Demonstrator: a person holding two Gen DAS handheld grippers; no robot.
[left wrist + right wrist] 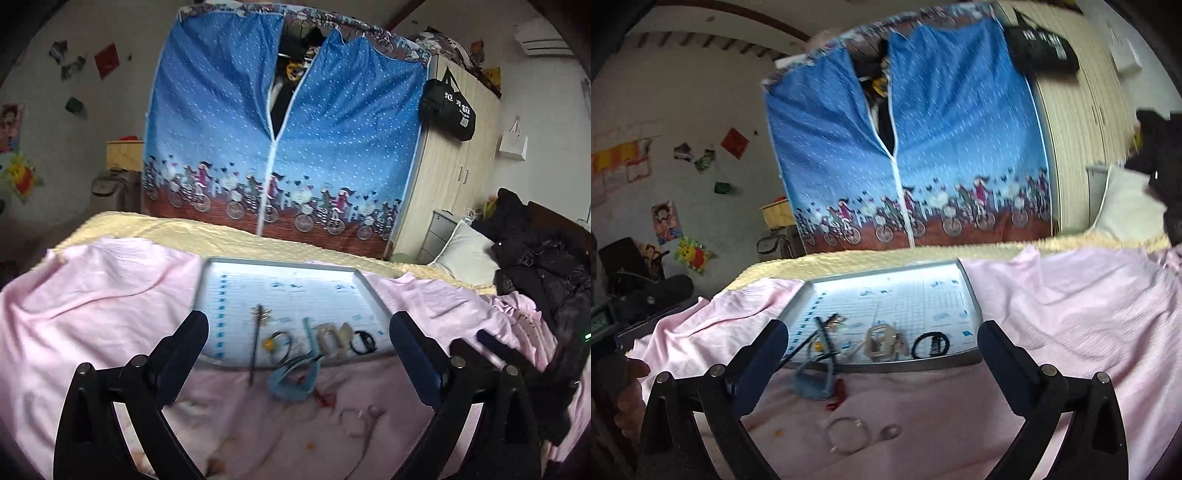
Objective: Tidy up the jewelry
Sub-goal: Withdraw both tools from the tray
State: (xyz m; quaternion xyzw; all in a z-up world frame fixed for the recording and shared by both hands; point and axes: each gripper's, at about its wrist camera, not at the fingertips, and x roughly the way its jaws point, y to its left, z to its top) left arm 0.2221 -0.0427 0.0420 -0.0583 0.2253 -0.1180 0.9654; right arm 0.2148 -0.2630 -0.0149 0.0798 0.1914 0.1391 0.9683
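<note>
left tongs (299, 347) wide open, empty | right tongs (882, 350) same, probably lining up a pick | tray (364, 286) on bed's pink sheet (92, 295) held most jewelry | thin bangle (846, 435) lay loose near its front edge

One tray (364, 284), one hair stick (255, 343), one black ring (364, 341), one blue hair clip (291, 380) and one thin wire bangle (847, 435) are visible.

tray (373, 295): glossy, smooth, printed surface
sheet (92, 295): pink cloth, matt, creased
bangle (847, 435): thin shiny metal
blanket (166, 229): yellow, nubby cloth
</note>
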